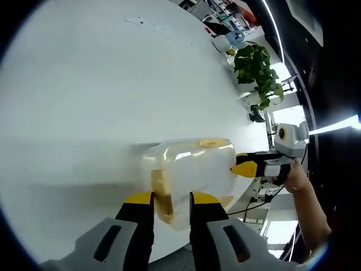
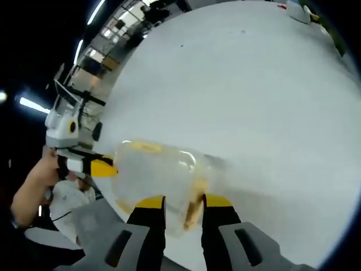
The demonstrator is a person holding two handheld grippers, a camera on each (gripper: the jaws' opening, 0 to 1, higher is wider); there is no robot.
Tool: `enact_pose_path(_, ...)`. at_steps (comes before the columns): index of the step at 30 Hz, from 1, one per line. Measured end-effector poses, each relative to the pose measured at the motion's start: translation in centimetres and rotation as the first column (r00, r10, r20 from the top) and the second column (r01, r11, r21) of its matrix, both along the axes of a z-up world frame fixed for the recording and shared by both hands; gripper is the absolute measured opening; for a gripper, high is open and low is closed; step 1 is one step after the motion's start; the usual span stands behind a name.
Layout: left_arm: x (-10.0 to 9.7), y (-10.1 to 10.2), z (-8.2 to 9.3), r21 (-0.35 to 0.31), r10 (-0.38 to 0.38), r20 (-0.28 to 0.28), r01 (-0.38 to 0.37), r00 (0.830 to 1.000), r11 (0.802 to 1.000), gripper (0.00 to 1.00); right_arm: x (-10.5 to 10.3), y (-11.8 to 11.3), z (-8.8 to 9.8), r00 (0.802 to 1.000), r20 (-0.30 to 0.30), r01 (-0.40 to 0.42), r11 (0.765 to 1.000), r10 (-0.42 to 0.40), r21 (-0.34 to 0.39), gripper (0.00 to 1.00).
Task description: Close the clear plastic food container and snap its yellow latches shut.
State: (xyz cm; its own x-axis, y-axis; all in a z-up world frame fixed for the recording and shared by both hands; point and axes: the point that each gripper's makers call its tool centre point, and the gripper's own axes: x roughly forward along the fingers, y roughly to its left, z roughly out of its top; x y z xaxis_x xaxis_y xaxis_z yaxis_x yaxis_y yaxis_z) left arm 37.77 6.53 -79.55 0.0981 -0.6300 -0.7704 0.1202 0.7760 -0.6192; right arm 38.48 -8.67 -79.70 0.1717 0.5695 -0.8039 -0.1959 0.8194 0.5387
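The clear plastic container (image 1: pixel 194 166) lies on the white table (image 1: pixel 84 84) with its lid on. One yellow latch (image 1: pixel 211 143) shows on its top edge. In the left gripper view my left gripper (image 1: pixel 172 197) stands at the container's near end, jaws closed in on a yellow latch (image 1: pixel 161 195) there. My right gripper (image 1: pixel 245 166) presses the far end. In the right gripper view the container (image 2: pixel 158 172) sits ahead and my right gripper (image 2: pixel 183 201) holds the end latch (image 2: pixel 194 210). My left gripper (image 2: pixel 104 167) touches the opposite end.
A potted plant (image 1: pixel 256 68) and a small white and blue item (image 1: pixel 225 40) stand near the table's far edge. A person's hand (image 1: pixel 296 176) holds the right gripper, and another hand (image 2: pixel 31 189) holds the left one. The container lies close to the table's edge.
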Motion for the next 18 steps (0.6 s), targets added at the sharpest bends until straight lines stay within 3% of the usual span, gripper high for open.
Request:
enact_pose_path(3,-0.26,0.04,0.14,-0.004,0.002,0.002,-0.002,1.000,1.000,0.20,0.00,0.01,-0.07,1.000,0.000,0.016,1.000,-0.016,0.020,0.19)
enact_pose_path(6,-0.05,0.27,0.11,-0.076,0.063,-0.024,-0.065,0.998,0.995,0.19,0.29,0.36,-0.12,1.000,-0.014,0.002,1.000,-0.002,0.010,0.20)
enact_pose_path(8,0.00,0.46,0.03,-0.079,0.044,0.003,-0.043,0.999,0.996,0.19,0.18,0.37,-0.11,1.000,-0.016,-0.003,1.000,0.003,0.010,0.20)
enact_pose_path(14,0.18,0.29,-0.01,-0.074,0.031,-0.022,-0.033,0.999,0.997,0.19,0.31,0.73,-0.12,1.000,-0.020,0.003,1.000,-0.003,0.018,0.20)
enact_pose_path(16,0.08,0.12,0.13,-0.045,0.034,0.001,-0.033,0.999,0.998,0.18,0.40,0.67,-0.19,1.000,-0.025,-0.004,1.000,0.004,0.015,0.20)
enact_pose_path(18,0.14,0.26,0.02,-0.059,0.049,-0.009,-0.049,0.999,0.997,0.18,0.43,0.69,-0.20,0.999,-0.036,-0.005,1.000,0.006,0.011,0.20)
